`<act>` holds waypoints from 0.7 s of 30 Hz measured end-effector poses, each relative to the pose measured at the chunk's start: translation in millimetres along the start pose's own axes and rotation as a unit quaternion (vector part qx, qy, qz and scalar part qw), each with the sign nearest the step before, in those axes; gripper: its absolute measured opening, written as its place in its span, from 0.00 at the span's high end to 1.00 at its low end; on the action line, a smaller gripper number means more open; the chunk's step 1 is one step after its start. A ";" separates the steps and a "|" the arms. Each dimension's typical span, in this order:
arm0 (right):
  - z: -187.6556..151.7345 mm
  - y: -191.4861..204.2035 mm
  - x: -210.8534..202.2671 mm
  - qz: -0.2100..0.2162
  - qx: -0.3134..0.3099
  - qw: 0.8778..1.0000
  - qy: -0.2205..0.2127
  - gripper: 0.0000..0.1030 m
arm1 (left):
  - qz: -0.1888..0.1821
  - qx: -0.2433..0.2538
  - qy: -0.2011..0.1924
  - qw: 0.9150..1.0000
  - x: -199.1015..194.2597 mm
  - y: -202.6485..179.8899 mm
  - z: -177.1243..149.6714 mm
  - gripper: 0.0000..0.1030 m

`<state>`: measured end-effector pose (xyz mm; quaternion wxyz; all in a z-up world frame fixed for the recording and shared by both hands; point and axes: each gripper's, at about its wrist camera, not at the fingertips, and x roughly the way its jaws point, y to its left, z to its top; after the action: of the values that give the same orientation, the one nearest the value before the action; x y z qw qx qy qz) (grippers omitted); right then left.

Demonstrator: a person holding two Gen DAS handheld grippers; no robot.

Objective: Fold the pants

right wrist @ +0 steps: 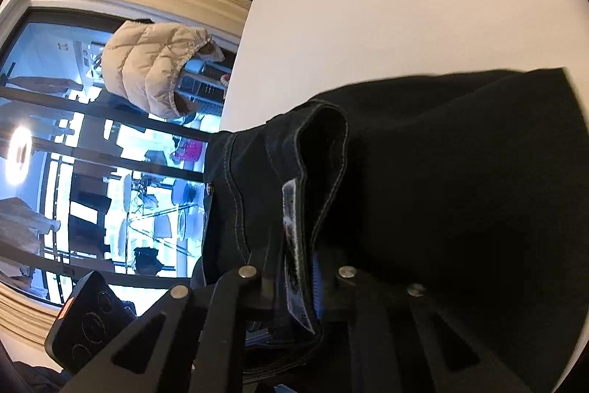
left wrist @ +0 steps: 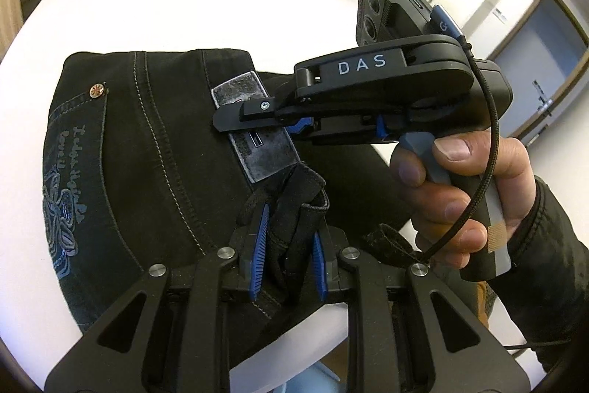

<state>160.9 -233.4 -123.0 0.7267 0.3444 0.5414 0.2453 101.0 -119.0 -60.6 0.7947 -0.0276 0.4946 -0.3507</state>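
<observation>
Left wrist view: black pants (left wrist: 147,150) lie on the white bed (left wrist: 165,6). Left gripper (left wrist: 289,258) pinches a waistband fold between its blue pads. Right gripper (left wrist: 235,115) clamps the waistband at the grey patch (left wrist: 254,131).

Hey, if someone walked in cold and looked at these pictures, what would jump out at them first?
Black pants with a pale embroidered pocket lie across a white bed, filling the left wrist view. The right hand-held gripper, marked DAS and held in a bare hand, reaches in from the right and pinches the waistband at its grey patch. At bottom centre, the left hand-held gripper clamps a bunch of the same fabric between blue pads.
</observation>
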 end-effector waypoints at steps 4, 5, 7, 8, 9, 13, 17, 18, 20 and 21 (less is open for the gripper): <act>-0.3 -13.9 -26.0 -0.010 0.010 1.000 -0.020 0.87 | -0.017 0.025 0.005 1.000 13.5 -6.8 10.3 0.81; 0.0 -18.1 -31.1 -0.011 0.014 1.000 -0.025 0.87 | -0.021 0.031 0.007 0.999 17.5 -10.1 14.5 0.81; 0.1 -31.9 -46.4 -0.017 0.026 0.999 -0.035 0.87 | -0.030 0.043 0.012 0.999 27.5 -20.0 21.6 0.81; 0.2 -39.1 -52.9 -0.017 0.032 0.999 -0.039 0.87 | -0.032 0.050 0.014 0.998 30.9 -23.9 24.3 0.81; -0.2 -43.0 -57.6 -0.017 0.036 0.998 -0.042 0.87 | -0.034 0.056 0.016 0.998 34.0 -29.0 27.8 0.81; -2.1 -57.0 -72.7 -0.022 0.044 0.997 -0.054 0.87 | -0.042 0.066 0.027 0.997 47.1 -37.6 40.3 0.81; -3.5 -68.2 -81.6 -0.020 0.052 0.997 -0.062 0.87 | -0.047 0.068 0.035 0.996 38.9 -14.8 53.5 0.81; -5.0 -70.4 -82.6 -0.021 0.055 0.996 -0.063 0.87 | -0.049 0.067 0.037 0.996 35.9 -10.8 53.7 0.81; -7.8 -73.7 -83.2 -0.020 0.061 0.996 -0.068 0.87 | -0.051 0.070 0.040 0.995 30.1 -9.5 58.8 0.81; -9.3 -75.4 -83.9 -0.020 0.063 0.995 -0.071 0.87 | -0.051 0.072 0.042 0.995 30.9 -8.2 60.1 0.81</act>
<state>126.1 -340.8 -130.6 0.7446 0.3955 0.5098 0.1712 153.2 -161.5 -50.4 0.7540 0.0194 0.4989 -0.4269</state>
